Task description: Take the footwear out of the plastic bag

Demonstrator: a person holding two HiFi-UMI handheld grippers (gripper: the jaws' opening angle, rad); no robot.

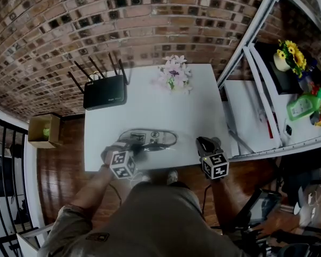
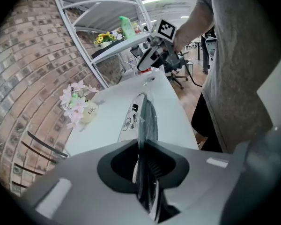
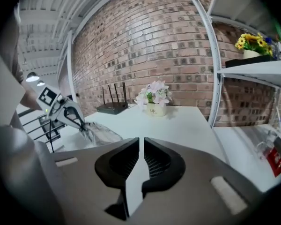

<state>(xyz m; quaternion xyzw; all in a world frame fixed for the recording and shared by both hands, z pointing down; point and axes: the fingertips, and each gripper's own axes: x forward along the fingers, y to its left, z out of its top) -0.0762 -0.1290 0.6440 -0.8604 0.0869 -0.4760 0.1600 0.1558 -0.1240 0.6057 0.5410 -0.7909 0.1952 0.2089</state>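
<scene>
Footwear [image 2: 149,118] sits inside the plastic bag [image 1: 155,138] at the counter's [image 1: 150,100] near edge. The jaws of the left gripper [image 1: 135,150] pinch the bag's end. Those of the right gripper [image 1: 204,143], nearly closed and empty, should open and draw it out.

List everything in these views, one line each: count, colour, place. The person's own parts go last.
table: one, white, against the brick wall
router: one, black, table's back left
flower pot: one, pale with pink-white blooms, table's back centre
plastic bag: one, clear, table's front edge
footwear: count unclear, dark, inside the plastic bag
cardboard box: one, brown, on the floor left of the table
shelf rack: one, white, right of the table
yellow flowers: one bunch, on the rack
green bottle: one, on the rack
left gripper: grey, jaws shut on the plastic bag
right gripper: grey, jaws together, empty
</scene>
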